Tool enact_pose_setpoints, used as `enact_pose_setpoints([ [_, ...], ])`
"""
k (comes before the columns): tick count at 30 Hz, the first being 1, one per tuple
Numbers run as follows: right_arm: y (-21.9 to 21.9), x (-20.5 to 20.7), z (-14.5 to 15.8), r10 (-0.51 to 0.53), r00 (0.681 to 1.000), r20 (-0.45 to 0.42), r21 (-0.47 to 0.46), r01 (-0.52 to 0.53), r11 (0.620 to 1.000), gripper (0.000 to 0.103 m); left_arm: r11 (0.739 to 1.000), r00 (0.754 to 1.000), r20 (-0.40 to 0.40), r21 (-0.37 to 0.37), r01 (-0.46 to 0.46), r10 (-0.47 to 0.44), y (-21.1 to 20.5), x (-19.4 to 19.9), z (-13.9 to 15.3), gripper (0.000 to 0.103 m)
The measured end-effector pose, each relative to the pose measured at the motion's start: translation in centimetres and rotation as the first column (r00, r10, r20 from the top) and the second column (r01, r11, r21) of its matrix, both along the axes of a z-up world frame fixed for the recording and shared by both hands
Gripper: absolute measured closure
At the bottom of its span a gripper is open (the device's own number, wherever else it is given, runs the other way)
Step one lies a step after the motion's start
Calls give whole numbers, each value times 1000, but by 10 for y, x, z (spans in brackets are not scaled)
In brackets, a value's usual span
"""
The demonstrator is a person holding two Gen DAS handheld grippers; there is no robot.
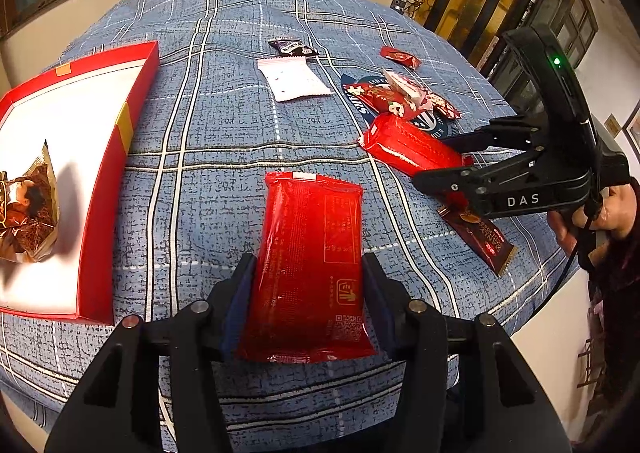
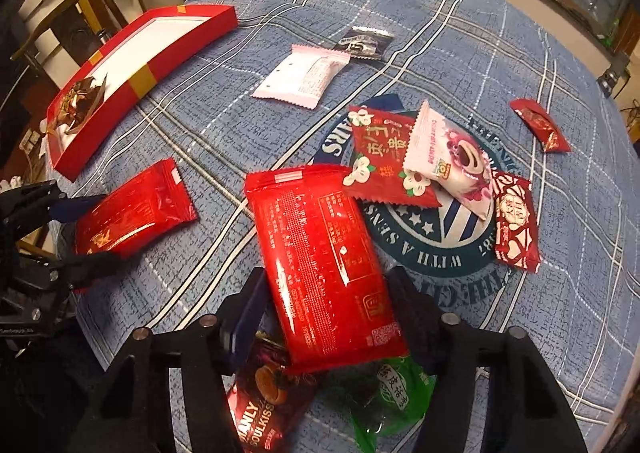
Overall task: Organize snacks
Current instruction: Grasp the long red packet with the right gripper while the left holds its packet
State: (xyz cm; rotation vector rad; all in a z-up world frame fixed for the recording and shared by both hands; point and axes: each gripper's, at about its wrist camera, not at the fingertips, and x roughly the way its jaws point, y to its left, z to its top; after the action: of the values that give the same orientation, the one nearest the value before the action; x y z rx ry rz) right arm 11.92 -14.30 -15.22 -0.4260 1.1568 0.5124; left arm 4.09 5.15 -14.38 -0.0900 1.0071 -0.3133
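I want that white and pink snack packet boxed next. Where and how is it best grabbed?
Grip the white and pink packet across its narrow middle, from above: it lies flat, apart from other snacks, its long sides bare. Its crimped ends would likely flop.

Both wrist views look steeply down, close over the blue bedspread (image 1: 240, 113), sharing its middle.

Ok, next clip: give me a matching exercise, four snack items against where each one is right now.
Items:
1. gold-brown packet
2. pale pink packet
3. green packet
4. long red packet

Places:
A. on the cloth under the right claw
B. between the left claw fingers
C. inside the red box
D. on the cloth beside a black wrapper

Pairs: 1-C, 2-D, 3-A, 4-B
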Motion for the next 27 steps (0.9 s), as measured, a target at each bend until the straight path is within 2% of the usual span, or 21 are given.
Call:
enact_pose_setpoints([
  [1, 1, -1, 0, -15, 1000, 5, 3, 15, 1000, 48, 1000, 1000, -1, -2, 0, 0, 0, 1, 0, 52],
  [3, 4, 0, -1, -18, 1000, 20, 3, 18, 1000, 52, 1000, 1000, -4, -5, -2, 2, 1, 1, 0, 52],
  [6, 3, -4, -1, -45, 999, 24, 27, 44, 999, 53, 1000, 1000, -5, -7, -5, 5, 2, 1, 0, 53],
  [15, -1, -22, 2, -76, 997, -9, 190, 76, 979, 53, 999, 1000, -8, -41, -19, 18, 5, 0, 3, 53],
  [22, -5, -35, 6, -98, 993, -64, 343, 114, 932, 53, 999, 1000, 28, -54, -4, 6, 5, -6, 17, 53],
  [27, -11, -48, 10, -126, 990, -67, 416, 142, 898, 53, 1000, 998, 62, -24, 13, -11, -2, -16, 24, 53],
])
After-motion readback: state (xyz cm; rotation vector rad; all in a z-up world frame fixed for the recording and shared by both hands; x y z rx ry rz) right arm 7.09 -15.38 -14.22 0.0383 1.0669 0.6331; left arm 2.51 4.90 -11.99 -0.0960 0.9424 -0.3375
